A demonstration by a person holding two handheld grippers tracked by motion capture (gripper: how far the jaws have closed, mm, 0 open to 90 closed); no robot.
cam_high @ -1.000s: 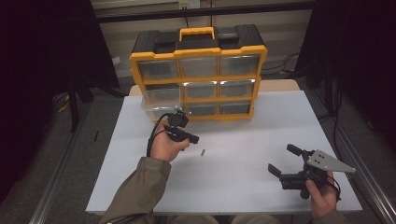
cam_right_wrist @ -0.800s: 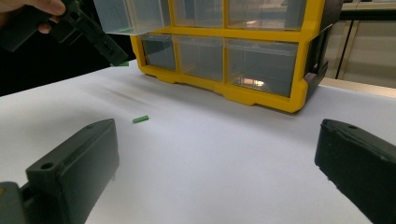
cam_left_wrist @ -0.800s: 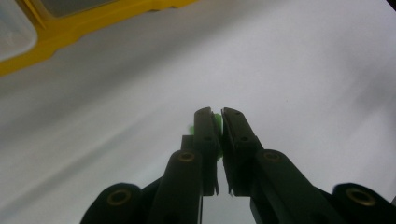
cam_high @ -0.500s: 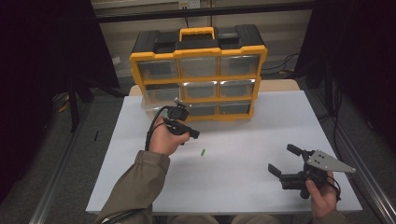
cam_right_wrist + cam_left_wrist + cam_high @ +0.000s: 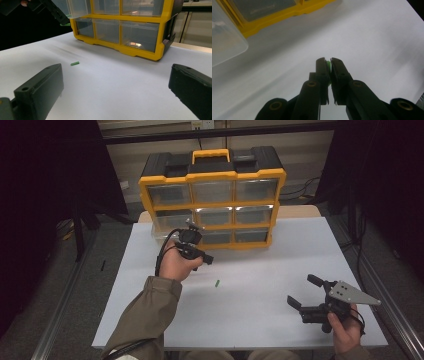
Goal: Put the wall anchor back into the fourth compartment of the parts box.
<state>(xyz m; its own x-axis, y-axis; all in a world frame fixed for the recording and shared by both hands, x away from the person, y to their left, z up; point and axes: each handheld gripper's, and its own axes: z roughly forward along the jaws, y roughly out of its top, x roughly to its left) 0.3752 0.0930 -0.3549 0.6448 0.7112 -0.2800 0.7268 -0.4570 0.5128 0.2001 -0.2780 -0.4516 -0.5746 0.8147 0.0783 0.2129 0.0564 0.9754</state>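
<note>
Left gripper (image 5: pixel 327 65) pinches a small green piece (image 5: pixel 328 65) above the white tabletop (image 5: pixel 260 320), just in front of the yellow drawer organizer (image 5: pixel 212 200) at the far edge. Another green piece (image 5: pixel 217 283) lies mid-tabletop. Right gripper (image 5: pixel 302 292) gapes wide, empty, near the right corner.

The left tool (image 5: pixel 199 256) was held raised, its jaws nearly closed, pinching. The right tool (image 5: pixel 305 293) rested low, its jaws spread wide apart.
</note>
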